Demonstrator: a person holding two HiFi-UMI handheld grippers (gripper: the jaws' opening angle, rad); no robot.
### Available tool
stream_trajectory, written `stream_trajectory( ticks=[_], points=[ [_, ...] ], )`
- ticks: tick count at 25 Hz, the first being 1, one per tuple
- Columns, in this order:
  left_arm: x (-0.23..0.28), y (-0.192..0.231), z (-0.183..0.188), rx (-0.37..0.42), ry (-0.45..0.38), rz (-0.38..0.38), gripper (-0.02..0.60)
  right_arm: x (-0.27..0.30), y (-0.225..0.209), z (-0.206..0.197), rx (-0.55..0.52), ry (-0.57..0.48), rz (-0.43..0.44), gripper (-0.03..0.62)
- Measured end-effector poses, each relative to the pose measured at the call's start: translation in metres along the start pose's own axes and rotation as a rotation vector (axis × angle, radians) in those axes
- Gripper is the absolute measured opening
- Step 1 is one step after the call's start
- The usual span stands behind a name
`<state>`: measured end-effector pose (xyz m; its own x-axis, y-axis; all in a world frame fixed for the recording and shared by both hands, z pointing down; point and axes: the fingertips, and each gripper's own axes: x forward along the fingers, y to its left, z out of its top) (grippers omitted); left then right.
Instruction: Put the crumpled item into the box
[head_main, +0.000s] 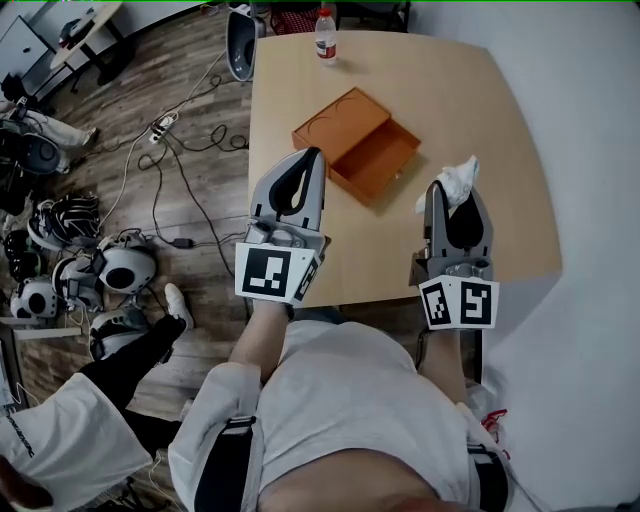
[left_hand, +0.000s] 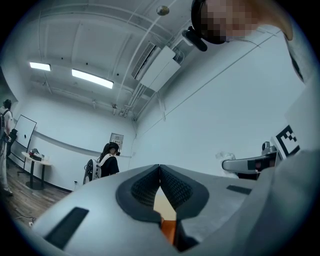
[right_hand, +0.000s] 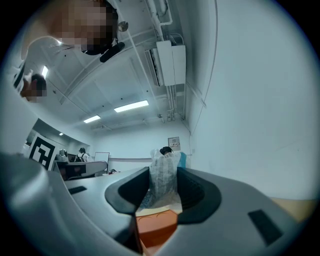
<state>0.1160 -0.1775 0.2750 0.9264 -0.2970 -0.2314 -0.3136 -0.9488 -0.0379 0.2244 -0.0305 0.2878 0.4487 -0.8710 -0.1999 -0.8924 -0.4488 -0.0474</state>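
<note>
Head view: right gripper (head_main: 452, 192) is clamped on the crumpled item (head_main: 458, 178), a white wad held up over the table (head_main: 500, 100), to the right of the box (head_main: 362, 142) & apart from it. The box's orange tray is slid out of its sleeve, open side up, w/ nothing inside as far as I can see. Left gripper (head_main: 311, 156) hovers w/ its tips over the box's near-left corner, not obviously touching. A bottle (head_main: 326, 35) stands at the far edge, no part in this. Left gripper view: jaws together, tips meeting, nothing btw them; a sliver of orange box (left_hand: 169, 231) shows below. Right gripper view: pads press the item (right_hand: 161, 172) from both sides. It's prob. thin plastic or paper, too washed out to say which. The box (right_hand: 156, 224) shows beneath the jaws. Progress, my read: pickup is done & the item is in the air. Left to do: carry it leftward over the open tray, lower, release. Approx halfway.
</note>
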Motion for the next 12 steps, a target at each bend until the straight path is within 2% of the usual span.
stream_trajectory(
  ticks=[7,12],
  points=[
    [0.009,0.014,-0.009,-0.005,-0.001,-0.005,0.014,0.017,0.003,-0.007,-0.004,-0.004,-0.001,0.158],
    [0.015,0.019,-0.010,-0.006,0.012,0.020,0.015,0.030,-0.001,-0.008,0.004,0.011,0.021,0.158]
  ],
)
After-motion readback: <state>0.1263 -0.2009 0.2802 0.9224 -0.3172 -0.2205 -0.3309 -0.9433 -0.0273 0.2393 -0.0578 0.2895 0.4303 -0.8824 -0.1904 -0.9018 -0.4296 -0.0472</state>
